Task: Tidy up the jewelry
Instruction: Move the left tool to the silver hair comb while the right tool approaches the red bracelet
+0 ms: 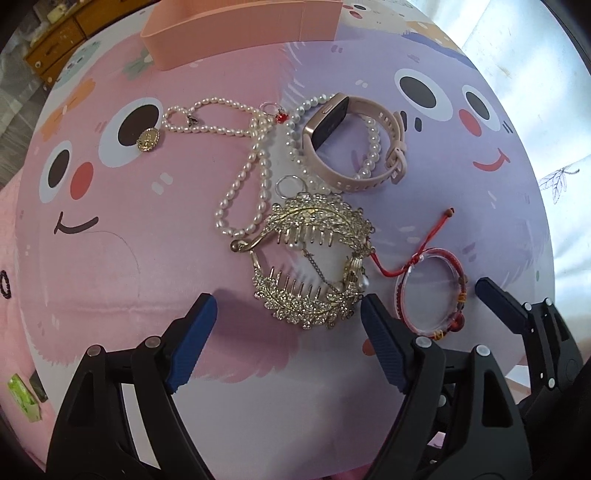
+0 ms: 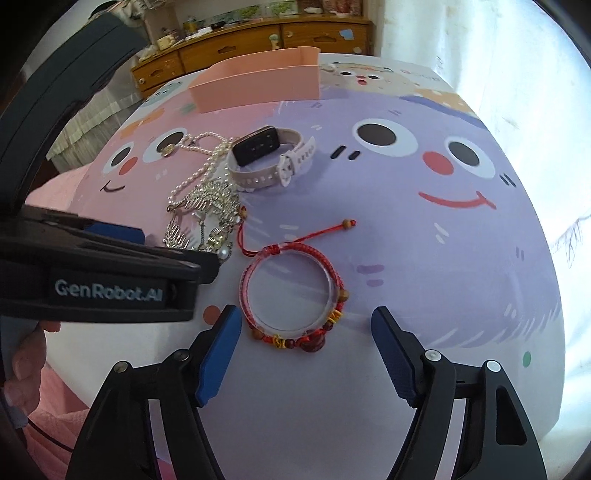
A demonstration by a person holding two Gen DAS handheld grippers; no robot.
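Observation:
A jewelled gold hair claw (image 1: 314, 258) lies just ahead of my open left gripper (image 1: 288, 314); it also shows in the right wrist view (image 2: 207, 214). A red cord bracelet on a clear ring (image 2: 291, 295) lies just ahead of my open right gripper (image 2: 306, 325), and shows in the left wrist view (image 1: 432, 291). Behind them lie a pink watch (image 1: 354, 140), a pearl necklace (image 1: 243, 184), a pearl bracelet (image 1: 371, 147), a gold brooch (image 1: 147, 139) and a small red ring (image 1: 275, 110). The pink tray (image 1: 236, 26) stands at the table's far edge.
The table (image 2: 424, 258) has a pink and purple cartoon cover. The left gripper's body (image 2: 103, 284) fills the left of the right wrist view. The right gripper's finger (image 1: 498, 306) shows in the left view. A wooden cabinet (image 2: 258, 40) stands behind.

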